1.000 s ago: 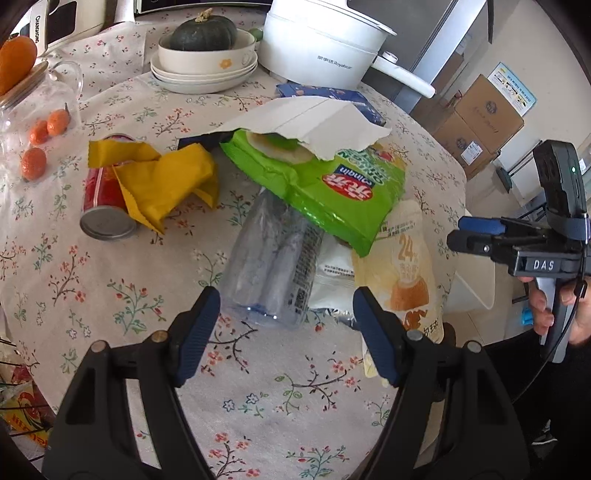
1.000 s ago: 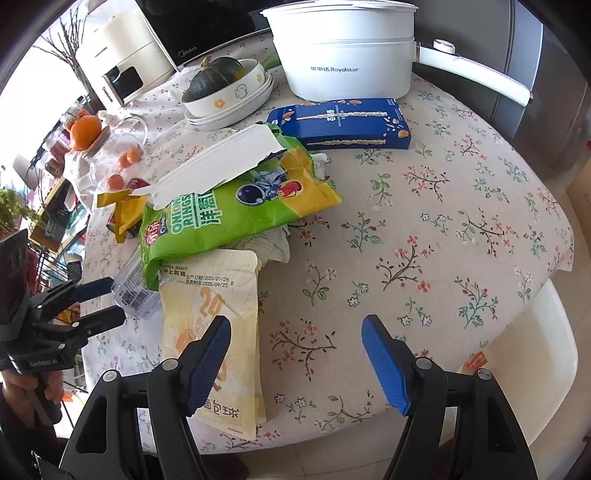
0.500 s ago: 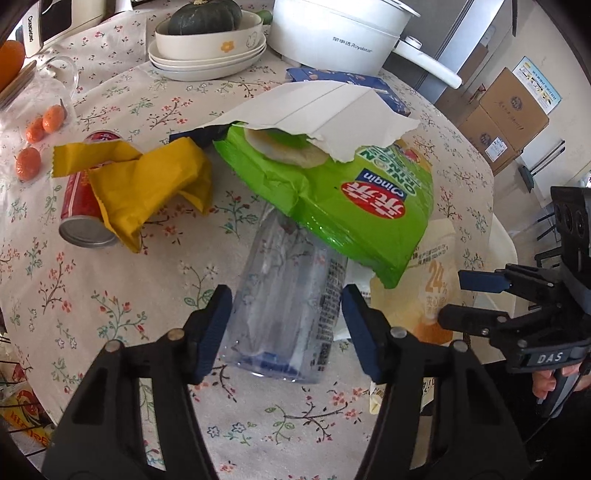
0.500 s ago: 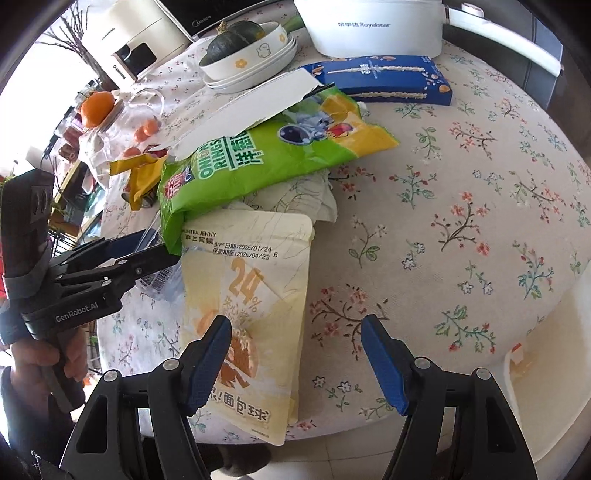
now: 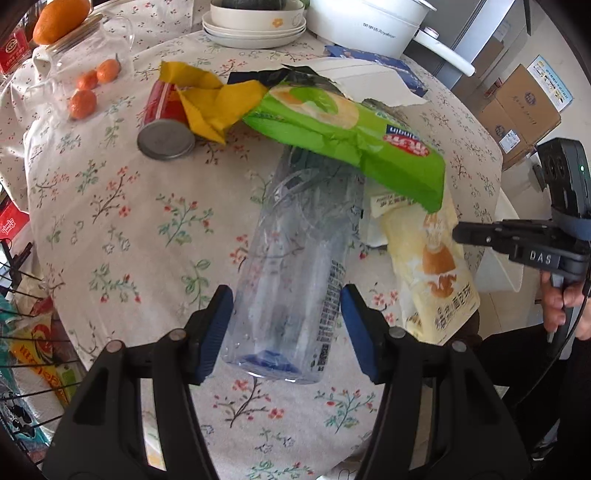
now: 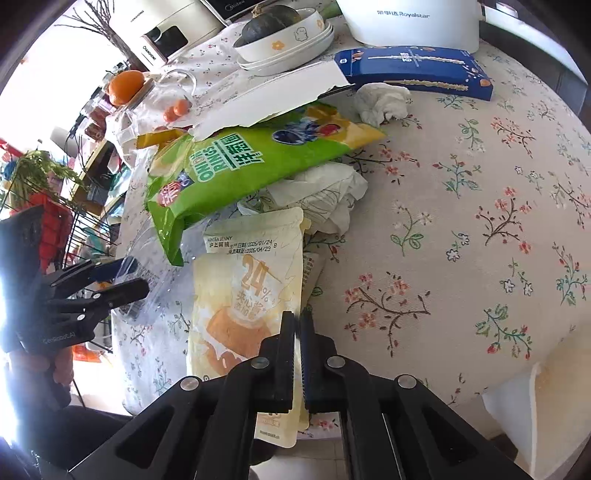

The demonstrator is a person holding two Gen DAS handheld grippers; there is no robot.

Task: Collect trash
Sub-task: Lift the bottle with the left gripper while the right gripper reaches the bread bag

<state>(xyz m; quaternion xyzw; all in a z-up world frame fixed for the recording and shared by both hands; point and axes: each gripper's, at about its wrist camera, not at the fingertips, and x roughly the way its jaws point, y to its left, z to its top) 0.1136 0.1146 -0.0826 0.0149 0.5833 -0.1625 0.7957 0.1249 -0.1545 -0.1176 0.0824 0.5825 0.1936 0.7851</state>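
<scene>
A crushed clear plastic bottle [image 5: 295,273] lies on the flowered tablecloth, its base between the pads of my left gripper [image 5: 286,325], which is closed on it. A green onion-ring bag [image 5: 347,136] rests over the bottle's far end; it also shows in the right wrist view [image 6: 236,166]. A cream snack pouch [image 6: 247,295] lies beside the bottle. My right gripper [image 6: 297,332] is shut at the pouch's right edge; whether it pinches the pouch is unclear. A yellow wrapper [image 5: 214,99] covers a red can [image 5: 162,122]. White tissues [image 6: 382,101] lie further back.
A blue box [image 6: 413,70], stacked bowls with a squash [image 6: 284,37] and a white electric pot [image 6: 410,18] stand at the back. A glass jar with small oranges [image 5: 85,88] is at the left. A wire rack [image 5: 22,332] stands beside the table's left edge.
My left gripper moved forward and closed around the bottle's base. My right gripper went from wide open to shut at the cream pouch's edge.
</scene>
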